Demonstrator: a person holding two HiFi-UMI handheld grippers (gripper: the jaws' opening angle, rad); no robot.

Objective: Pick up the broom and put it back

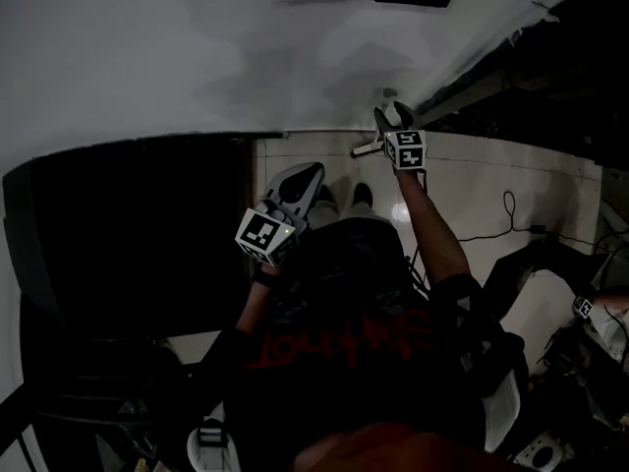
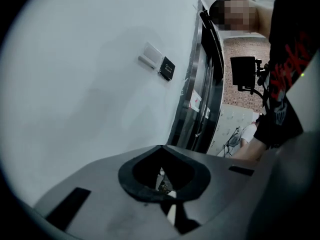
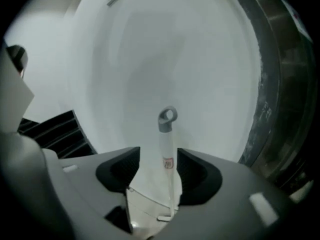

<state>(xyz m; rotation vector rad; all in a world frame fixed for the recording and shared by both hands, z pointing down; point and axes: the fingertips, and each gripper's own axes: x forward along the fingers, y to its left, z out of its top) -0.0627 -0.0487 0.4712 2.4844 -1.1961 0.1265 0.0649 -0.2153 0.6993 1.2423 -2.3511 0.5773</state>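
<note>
The broom's white handle [image 3: 167,149], topped by a grey hanging loop [image 3: 168,117], stands upright against the white wall. My right gripper [image 3: 159,155] is open with the handle between its jaws; a clear gap shows on the left side and the right pad lies very close. In the head view the right gripper [image 1: 392,118] reaches out to the wall corner, where the loop [image 1: 390,94] shows just above it. The broom's lower end is hidden. My left gripper [image 1: 303,178] [image 2: 165,192] is held near the body, shut and empty.
A large dark panel [image 1: 128,234] fills the left side. Pale floor tiles [image 1: 491,190] carry a black cable [image 1: 509,214] at the right. A switch plate [image 2: 150,56], a small black sign [image 2: 167,68] and a metal door frame [image 2: 205,84] sit along the wall.
</note>
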